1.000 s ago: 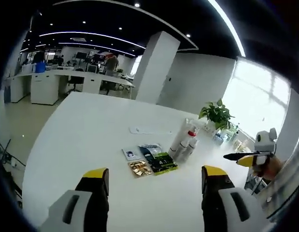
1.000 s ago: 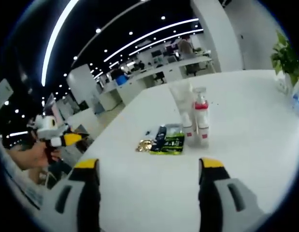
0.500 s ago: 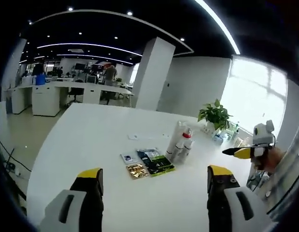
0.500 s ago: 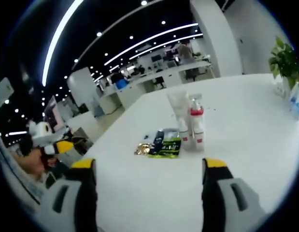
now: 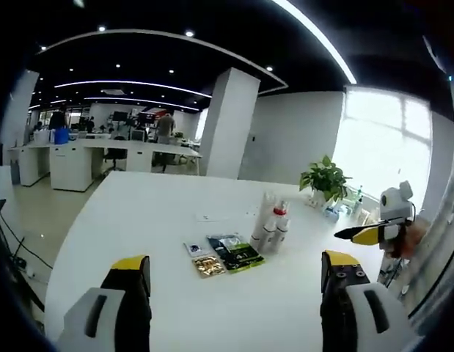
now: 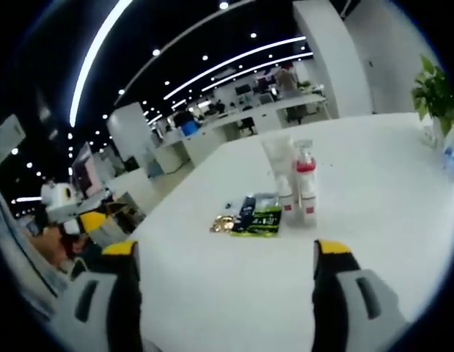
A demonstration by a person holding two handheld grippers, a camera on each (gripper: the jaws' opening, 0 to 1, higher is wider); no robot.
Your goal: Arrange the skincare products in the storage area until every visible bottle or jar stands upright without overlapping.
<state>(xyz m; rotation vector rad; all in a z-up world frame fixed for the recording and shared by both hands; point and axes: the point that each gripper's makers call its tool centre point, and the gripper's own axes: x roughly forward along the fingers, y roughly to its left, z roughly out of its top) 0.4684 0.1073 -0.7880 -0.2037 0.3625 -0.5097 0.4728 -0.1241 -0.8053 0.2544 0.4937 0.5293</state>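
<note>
A small group of white bottles and tubes (image 5: 268, 225), one with a red collar, stands upright on the white table (image 5: 138, 220); the same bottles (image 6: 295, 186) appear in the right gripper view. Flat sachets (image 5: 225, 254) in green, black and gold lie beside them, and these sachets (image 6: 250, 217) sit left of the bottles in the right gripper view. My left gripper (image 5: 234, 273) is open, well short of the products, with nothing between its jaws. My right gripper (image 6: 225, 260) is open too, empty and held back from them. The right gripper (image 5: 373, 233) also shows at the right of the left gripper view.
A potted plant (image 5: 326, 176) and small items stand at the table's far right corner. A flat white strip (image 5: 212, 217) lies beyond the sachets. White desks (image 5: 72, 158) and a pillar (image 5: 230, 125) stand behind. The left gripper (image 6: 83, 218), in a hand, shows at the left.
Both cameras have pulled back and up a little, so the products look smaller and farther. The bottles and sachets have not moved. Both grippers stay open.
</note>
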